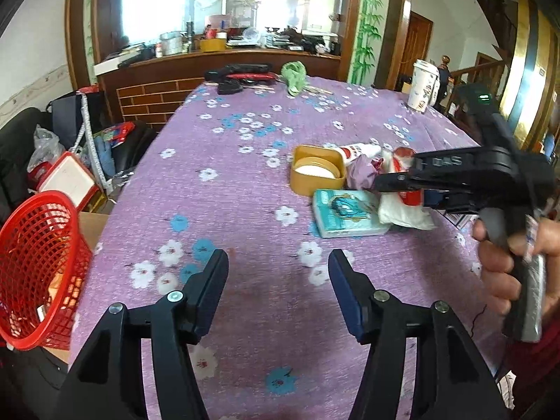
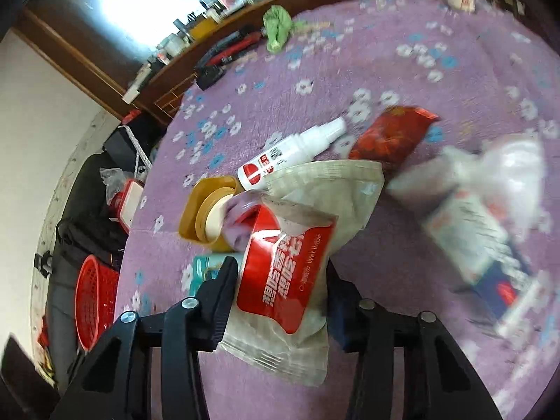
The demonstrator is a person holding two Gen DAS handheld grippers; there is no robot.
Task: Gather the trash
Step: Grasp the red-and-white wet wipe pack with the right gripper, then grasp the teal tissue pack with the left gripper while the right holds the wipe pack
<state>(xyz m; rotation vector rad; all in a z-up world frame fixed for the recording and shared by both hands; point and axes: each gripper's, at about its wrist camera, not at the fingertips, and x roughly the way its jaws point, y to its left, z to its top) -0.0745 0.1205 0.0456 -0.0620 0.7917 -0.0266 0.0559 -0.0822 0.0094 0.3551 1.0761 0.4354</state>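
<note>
The right hand-held gripper (image 2: 280,301) is clamped on a red-and-white wet wipe packet (image 2: 287,280), lifting it over the clutter on the desk (image 1: 245,189). The left hand-held gripper (image 1: 278,273) hangs with its jaws apart and nothing between them, above bare purple flowered cloth. A yellow tin (image 1: 316,169), a white spray bottle (image 2: 290,152) and a green tissue pack (image 1: 344,215) lie beneath the packet. A red basket (image 1: 38,266) sits off the desk's left edge.

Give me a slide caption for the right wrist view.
Right gripper clamps a red wet wipe packet above the floral purple tablecloth.
</note>
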